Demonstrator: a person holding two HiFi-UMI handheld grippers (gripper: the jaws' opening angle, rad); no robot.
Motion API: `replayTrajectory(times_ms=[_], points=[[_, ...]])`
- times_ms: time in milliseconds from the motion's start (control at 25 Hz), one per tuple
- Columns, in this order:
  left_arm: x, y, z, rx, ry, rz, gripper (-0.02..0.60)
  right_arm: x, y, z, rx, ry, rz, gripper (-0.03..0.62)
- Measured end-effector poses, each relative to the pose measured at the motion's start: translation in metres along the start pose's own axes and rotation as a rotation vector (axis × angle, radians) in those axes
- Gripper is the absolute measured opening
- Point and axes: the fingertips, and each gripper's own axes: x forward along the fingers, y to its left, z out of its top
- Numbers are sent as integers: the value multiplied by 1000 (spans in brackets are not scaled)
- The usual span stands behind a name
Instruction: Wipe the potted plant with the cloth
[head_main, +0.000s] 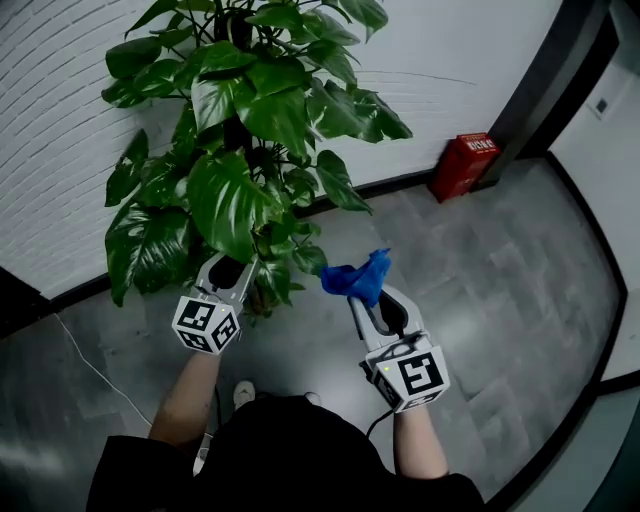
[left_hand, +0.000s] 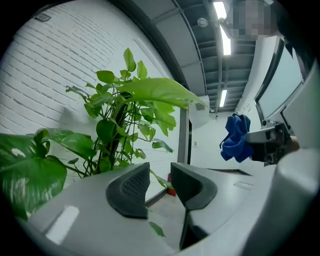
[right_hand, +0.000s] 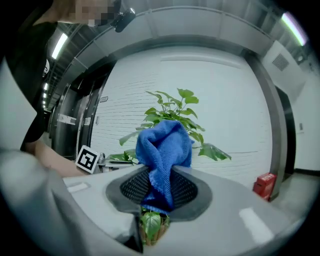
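Cloth (right_hand: 165, 145), blue & terry-like, is pinched mid-fold betw. the jaws of the right gripper (right_hand: 161, 186), which press tight onto it. Most of it stands in a bunch above the pads. Left gripper (left_hand: 159, 184): jaws partly spread, nothing betw. them, only a leaf showing beyond the gap. In the head view it sits among the lower leaves of the potted plant (head_main: 240, 190). The cloth is just beside the foliage on the right, not clearly touching. Plant stands at the far edge of the floor (head_main: 480, 280), against the white brick wall (head_main: 60, 130); pot hidden under leaves.

Judgement: cloth is light, soft, limp. Grip looks secure, but the loose bunch may snag on stems. Leaves look thin, bendy & tear-prone on slim stalks. Best to support one lightly from below w/ the left jaws while the cloth strokes the top, base to tip. Plant prob. top-heavy, so no hard pushes.
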Motion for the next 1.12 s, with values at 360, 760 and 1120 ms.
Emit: replayTrajectory(times_ms=[360,760,1120], points=[[54,-166,-34,52,31,-185,129,-86,-92,-36,30,-5,-104,104],[140,-230,-31,105,19,-310,129,-99,-180,-41,91,-60,-160,104],[297,-260,-49,40,-15,-369,121,-56,-306,-34,-1,-13,-154,104]])
